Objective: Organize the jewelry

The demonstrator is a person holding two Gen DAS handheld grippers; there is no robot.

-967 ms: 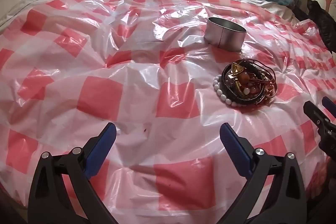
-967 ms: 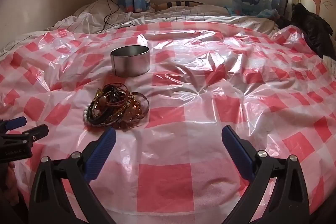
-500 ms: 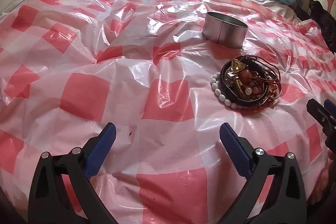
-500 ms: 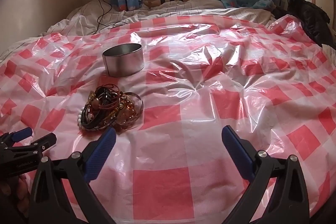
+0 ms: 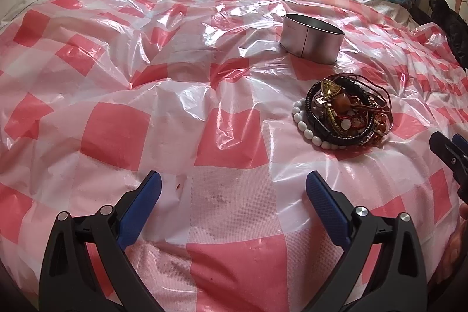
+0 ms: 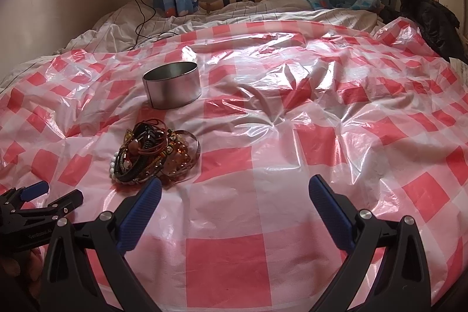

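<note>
A tangled pile of bracelets (image 5: 343, 114) (image 6: 153, 157), with white beads, black bands and amber beads, lies on the red-and-white checked plastic sheet. Behind it stands an empty round metal tin (image 5: 311, 38) (image 6: 172, 88). My left gripper (image 5: 234, 189) is open, hovering low over the sheet, with the pile ahead to its right. My right gripper (image 6: 235, 192) is open too, its left fingertip close to the pile's near edge. Each gripper shows at the edge of the other's view: the right one (image 5: 449, 149) and the left one (image 6: 51, 193).
The checked plastic sheet (image 6: 292, 122) covers a soft, wrinkled bed. White bedding and a black charging cable (image 6: 140, 19) lie at the far end under a window with whale-print curtains. A black garment (image 6: 430, 16) lies at the far right.
Both grippers have moved forward and lower toward the bracelet pile and tin, which now look larger and nearer. The jaws stay open and nothing has been picked up.
</note>
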